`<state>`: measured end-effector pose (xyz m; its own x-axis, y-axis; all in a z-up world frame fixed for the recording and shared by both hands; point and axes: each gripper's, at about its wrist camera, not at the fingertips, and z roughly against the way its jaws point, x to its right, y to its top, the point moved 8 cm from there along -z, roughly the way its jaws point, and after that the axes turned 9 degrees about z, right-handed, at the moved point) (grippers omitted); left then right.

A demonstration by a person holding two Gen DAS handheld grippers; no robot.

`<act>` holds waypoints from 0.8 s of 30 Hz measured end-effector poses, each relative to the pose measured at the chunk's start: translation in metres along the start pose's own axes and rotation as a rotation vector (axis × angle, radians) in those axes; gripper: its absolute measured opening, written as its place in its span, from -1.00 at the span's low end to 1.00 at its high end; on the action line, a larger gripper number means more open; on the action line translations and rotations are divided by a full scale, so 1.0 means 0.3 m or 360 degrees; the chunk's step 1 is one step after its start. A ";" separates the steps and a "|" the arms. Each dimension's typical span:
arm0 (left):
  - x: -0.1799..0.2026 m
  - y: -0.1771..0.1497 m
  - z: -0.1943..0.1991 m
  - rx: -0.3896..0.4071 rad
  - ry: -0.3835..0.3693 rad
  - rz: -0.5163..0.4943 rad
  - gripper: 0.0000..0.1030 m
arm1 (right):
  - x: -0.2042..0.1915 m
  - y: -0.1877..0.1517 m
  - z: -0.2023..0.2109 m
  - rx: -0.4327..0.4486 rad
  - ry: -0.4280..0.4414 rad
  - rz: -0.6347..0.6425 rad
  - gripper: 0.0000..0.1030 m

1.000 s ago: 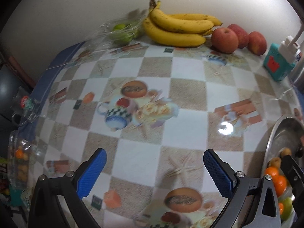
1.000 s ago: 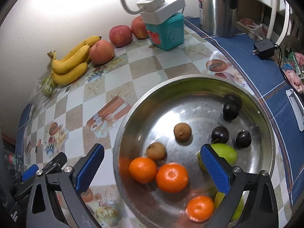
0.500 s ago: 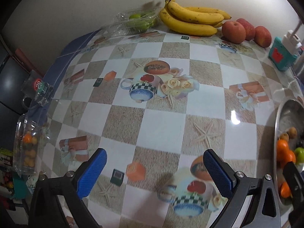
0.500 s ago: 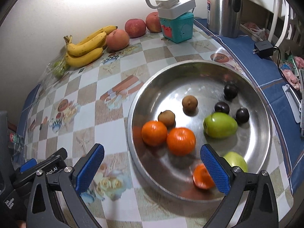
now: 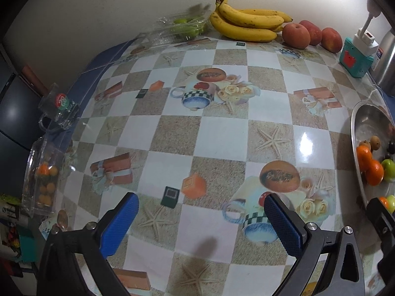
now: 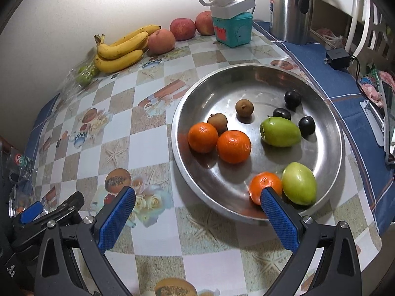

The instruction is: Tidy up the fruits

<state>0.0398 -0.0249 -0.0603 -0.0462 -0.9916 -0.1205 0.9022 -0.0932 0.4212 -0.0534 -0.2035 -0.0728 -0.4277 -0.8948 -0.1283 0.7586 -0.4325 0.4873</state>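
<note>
A steel bowl [image 6: 328, 113] on the checkered table holds three oranges [image 6: 233, 146], two green fruits [image 6: 280, 132], two brown fruits [image 6: 244, 107] and three dark plums [image 6: 292, 98]. Bananas [image 6: 121, 51] and three red apples [image 6: 161, 40] lie along the back wall; these bananas [image 5: 246, 24] and apples [image 5: 296, 35] also show in the left wrist view. My right gripper [image 6: 197, 203] is open over the table by the bowl's near rim. My left gripper [image 5: 201, 213] is open above bare tablecloth, with the bowl [image 5: 355, 123] at its right.
A teal box with a white power strip [image 6: 233, 28] and a steel kettle [image 6: 291, 7] stand at the back right. A clear pack of green fruit [image 5: 184, 28] lies left of the bananas. A glass mug [image 5: 59, 109] and a plastic box [image 5: 42, 177] sit at the left edge.
Both grippers have pulled back toward the table's near edge, so more tablecloth shows and the bowl lies farther ahead. Both stay open and empty.
</note>
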 end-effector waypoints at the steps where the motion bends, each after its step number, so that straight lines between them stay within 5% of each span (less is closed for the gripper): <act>1: -0.006 -0.002 0.007 0.0010 -0.0004 0.0006 1.00 | 0.001 -0.002 0.006 0.0005 -0.0003 0.0000 0.96; 24: -0.040 0.005 0.080 0.0112 -0.0040 0.0058 1.00 | -0.016 -0.001 0.060 0.0073 -0.0034 0.0037 0.96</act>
<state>0.0314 -0.0153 -0.0367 -0.0253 -0.9963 -0.0819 0.8712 -0.0621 0.4870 -0.0604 -0.1971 -0.0566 -0.4209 -0.9018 -0.0981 0.7453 -0.4055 0.5292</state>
